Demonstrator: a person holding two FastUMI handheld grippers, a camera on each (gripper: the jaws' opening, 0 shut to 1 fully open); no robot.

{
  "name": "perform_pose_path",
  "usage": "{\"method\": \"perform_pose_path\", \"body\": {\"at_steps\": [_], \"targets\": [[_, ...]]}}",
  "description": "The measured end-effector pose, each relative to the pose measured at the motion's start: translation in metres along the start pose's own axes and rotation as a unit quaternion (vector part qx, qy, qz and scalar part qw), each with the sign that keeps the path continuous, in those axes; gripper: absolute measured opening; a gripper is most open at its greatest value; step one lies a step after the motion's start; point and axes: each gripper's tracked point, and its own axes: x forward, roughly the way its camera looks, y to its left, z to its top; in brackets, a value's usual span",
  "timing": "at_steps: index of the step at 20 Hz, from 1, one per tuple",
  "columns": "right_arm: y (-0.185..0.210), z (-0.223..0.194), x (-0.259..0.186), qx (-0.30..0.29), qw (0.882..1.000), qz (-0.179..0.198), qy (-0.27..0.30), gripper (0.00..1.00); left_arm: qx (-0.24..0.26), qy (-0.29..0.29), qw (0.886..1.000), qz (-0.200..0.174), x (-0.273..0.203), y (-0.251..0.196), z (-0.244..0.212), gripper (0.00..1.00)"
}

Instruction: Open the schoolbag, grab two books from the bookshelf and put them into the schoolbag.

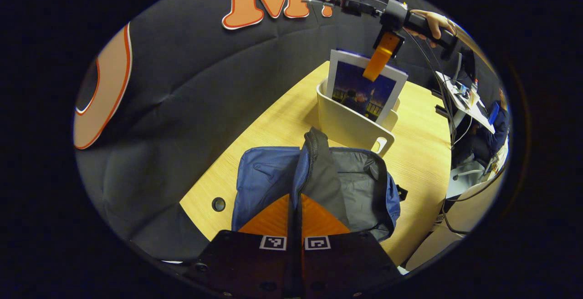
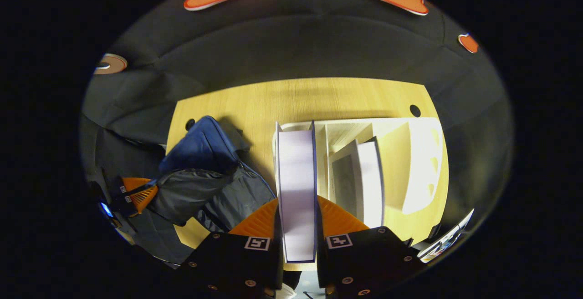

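First book gripped in the shelf, bag held open, nothing packed yet.

The blue fabric schoolbag with grey lining (image 1: 360,185) lies unzipped on the pale wooden table (image 1: 273,126); the left gripper (image 1: 294,208), fingers pressed nearly together, pinches its raised flap (image 1: 316,162) and holds the mouth open. Ahead of it, the right gripper (image 2: 297,226) clamps from above on a thick white-edged book with a dark picture cover (image 2: 296,185), which stands in the cream slotted bookshelf (image 2: 419,162). A second white book (image 2: 369,180) leans just right of that gripper. I judge both books remain to be packed; the shelf dividers and the bag's upright flap could snag the transfer.
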Motion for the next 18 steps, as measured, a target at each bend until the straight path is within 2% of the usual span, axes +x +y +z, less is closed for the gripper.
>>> {"method": "perform_pose_path", "body": {"at_steps": [2, 5, 8, 11, 18], "targets": [[-0.007, 0.008, -0.031, 0.016, 0.999, 0.004, -0.039, 0.3, 0.004, 0.0, 1.0, 0.001, -0.005, -0.002, 0.004, 0.0], [-0.013, 0.014, -0.081, 0.044, 0.994, 0.03, -0.098, 0.3, 0.013, 0.002, 1.0, 0.006, -0.01, -0.004, 0.01, 0.0], [-0.02, 0.009, -0.119, 0.073, 0.984, 0.058, -0.151, 0.3, 0.02, 0.004, 1.0, 0.01, -0.012, -0.006, 0.014, 0.0], [-0.014, -0.009, -0.145, 0.112, 0.972, 0.101, -0.181, 0.3, 0.023, 0.005, 1.0, 0.014, -0.017, -0.008, 0.02, 0.0], [0.021, -0.084, -0.113, 0.216, 0.938, 0.208, -0.172, 0.29, 0.027, -0.008, 0.999, 0.04, -0.03, -0.007, 0.029, 0.0]]}}
